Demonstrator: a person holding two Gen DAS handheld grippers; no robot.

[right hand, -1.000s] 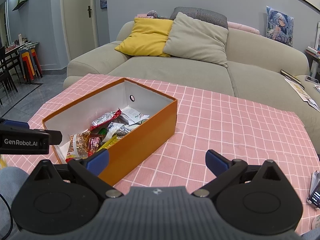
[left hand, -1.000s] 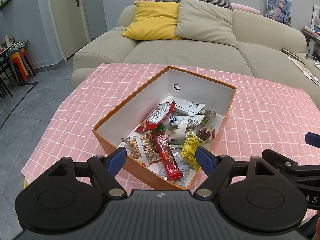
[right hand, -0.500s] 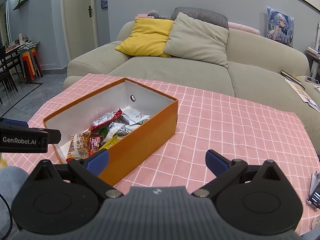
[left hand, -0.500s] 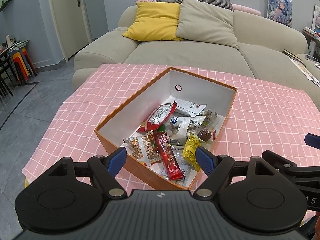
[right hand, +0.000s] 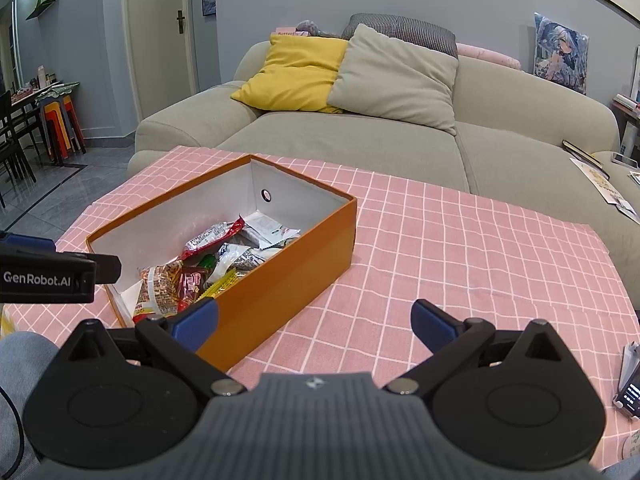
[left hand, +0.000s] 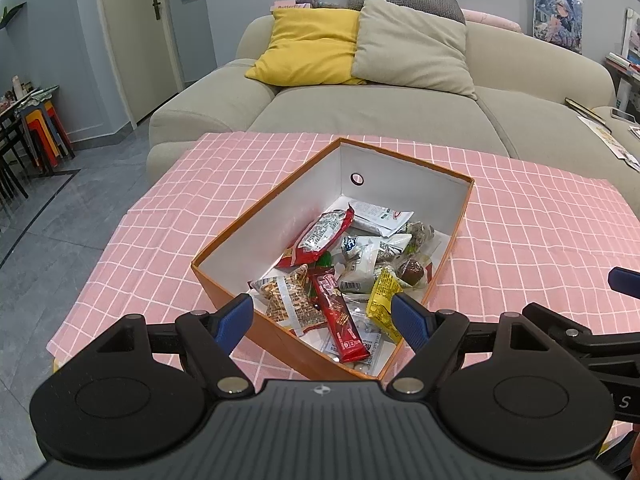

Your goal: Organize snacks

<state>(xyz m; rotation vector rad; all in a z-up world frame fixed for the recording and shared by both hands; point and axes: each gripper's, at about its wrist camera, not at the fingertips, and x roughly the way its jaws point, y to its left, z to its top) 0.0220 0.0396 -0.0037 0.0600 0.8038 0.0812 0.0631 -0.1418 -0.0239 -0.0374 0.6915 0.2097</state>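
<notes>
An orange box with a white inside stands on the pink checked tablecloth; it also shows in the right wrist view. Several wrapped snacks lie in it, among them a red bar, a yellow packet and a peanut packet. My left gripper is open and empty, just above the box's near end. My right gripper is open and empty, to the right of the box near its front corner.
A beige sofa with a yellow cushion and a grey cushion stands behind the table. A phone lies at the right edge. Stools and chairs stand far left on the tiled floor.
The box and snacks have shifted slightly right and down in the left wrist view. The right gripper has barely moved. Both grippers stay open.
</notes>
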